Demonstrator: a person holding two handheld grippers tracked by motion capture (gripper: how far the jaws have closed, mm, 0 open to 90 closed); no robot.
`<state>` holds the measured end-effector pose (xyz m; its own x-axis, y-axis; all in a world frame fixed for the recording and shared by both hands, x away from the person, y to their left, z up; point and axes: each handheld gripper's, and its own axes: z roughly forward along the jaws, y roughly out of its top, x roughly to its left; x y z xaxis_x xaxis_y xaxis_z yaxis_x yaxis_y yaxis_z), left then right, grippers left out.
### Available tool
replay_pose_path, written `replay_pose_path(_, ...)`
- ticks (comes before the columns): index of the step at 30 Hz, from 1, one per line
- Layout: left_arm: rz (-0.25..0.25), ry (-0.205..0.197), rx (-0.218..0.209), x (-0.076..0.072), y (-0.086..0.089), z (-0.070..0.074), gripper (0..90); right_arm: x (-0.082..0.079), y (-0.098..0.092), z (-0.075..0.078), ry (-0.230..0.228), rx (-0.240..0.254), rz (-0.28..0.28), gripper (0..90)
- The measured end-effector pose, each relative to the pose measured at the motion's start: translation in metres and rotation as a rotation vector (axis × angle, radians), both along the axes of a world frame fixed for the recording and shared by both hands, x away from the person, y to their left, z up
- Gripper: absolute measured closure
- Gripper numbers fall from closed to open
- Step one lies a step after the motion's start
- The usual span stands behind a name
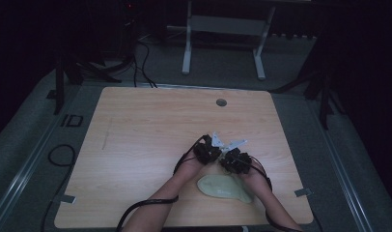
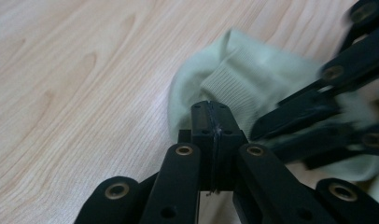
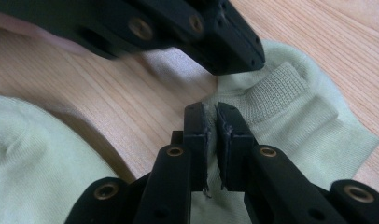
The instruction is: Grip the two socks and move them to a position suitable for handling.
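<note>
The pale green sock (image 1: 225, 187) lies flat on the wooden table (image 1: 136, 135) near its front edge, just right of the middle, between the person's two forearms. In the high view it reads as a soft, rounded, crumpled patch, paler than the wood. In the gripper views its fabric is a fine, smooth knit, and the cuff (image 3: 276, 91) is a band of thicker ribbing, folded and slightly raised above the rest.

The right gripper (image 3: 212, 112) has its two black jaws nearly together, pinching a thin edge of the sock's cuff between the pads; more of the sock spreads to both sides of it, with bare wood in between. The left gripper (image 2: 211, 106) has its jaws pressed fully together right at the ribbed cuff edge; whether any cloth is caught between them cannot be told.

In the high view both grippers sit side by side, almost touching, just beyond the sock's far edge. Farther off, the tabletop has a round grommet hole (image 1: 221, 102) near its back edge.
</note>
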<state>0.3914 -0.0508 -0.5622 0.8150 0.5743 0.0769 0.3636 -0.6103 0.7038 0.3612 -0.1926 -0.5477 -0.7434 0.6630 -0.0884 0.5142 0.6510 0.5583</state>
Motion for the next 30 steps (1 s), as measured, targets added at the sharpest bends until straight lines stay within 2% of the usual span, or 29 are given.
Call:
replay_pose_path(2, 0.016, 0.003, -0.014, 0.002, -0.001, -0.001, 89.2, 0.0, 0.0, 0.0, -0.002, -0.005, 0.004, 83.0)
replay_pose_path(7, 0.029, -0.007, 0.007, -0.001, 0.002, 0.0, 89.4, -0.002, -0.001, 0.004, 0.009, -0.02, 0.005, 83.0)
replay_pose_path(8, 0.039, -0.001, 0.006, -0.001, 0.004, 0.0, 89.4, -0.002, -0.004, 0.007, 0.002, -0.006, -0.004, 83.1)
replay_pose_path(12, 0.05, -0.002, 0.035, -0.003, 0.014, 0.002, 89.4, -0.001, -0.026, 0.025, -0.03, 0.053, -0.046, 83.1)
replay_pose_path(14, 0.061, 0.004, 0.039, -0.003, 0.018, 0.002, 89.4, 0.001, -0.042, 0.035, -0.051, 0.084, -0.09, 83.1)
replay_pose_path(18, 0.087, 0.007, 0.042, -0.007, 0.024, 0.002, 89.3, 0.004, -0.069, 0.043, -0.064, 0.113, -0.153, 82.9)
replay_pose_path(21, 0.103, 0.013, 0.043, -0.011, 0.027, 0.003, 89.3, 0.008, -0.085, 0.04, -0.054, 0.12, -0.192, 82.5)
replay_pose_path(23, 0.106, 0.02, 0.048, -0.013, 0.029, 0.003, 89.3, 0.01, -0.093, 0.035, -0.043, 0.117, -0.211, 86.1)
replay_pose_path(25, 0.115, 0.026, 0.044, -0.015, 0.03, 0.003, 89.2, 0.012, -0.099, 0.029, -0.032, 0.118, -0.236, 85.6)
replay_pose_path(27, 0.113, 0.037, 0.036, -0.017, 0.032, 0.003, 89.1, 0.013, -0.104, 0.023, -0.01, 0.121, -0.253, 83.0)
replay_pose_path(30, 0.109, 0.036, 0.036, -0.018, 0.034, 0.003, 89.0, 0.013, -0.106, 0.021, -0.013, 0.128, -0.264, 79.9)
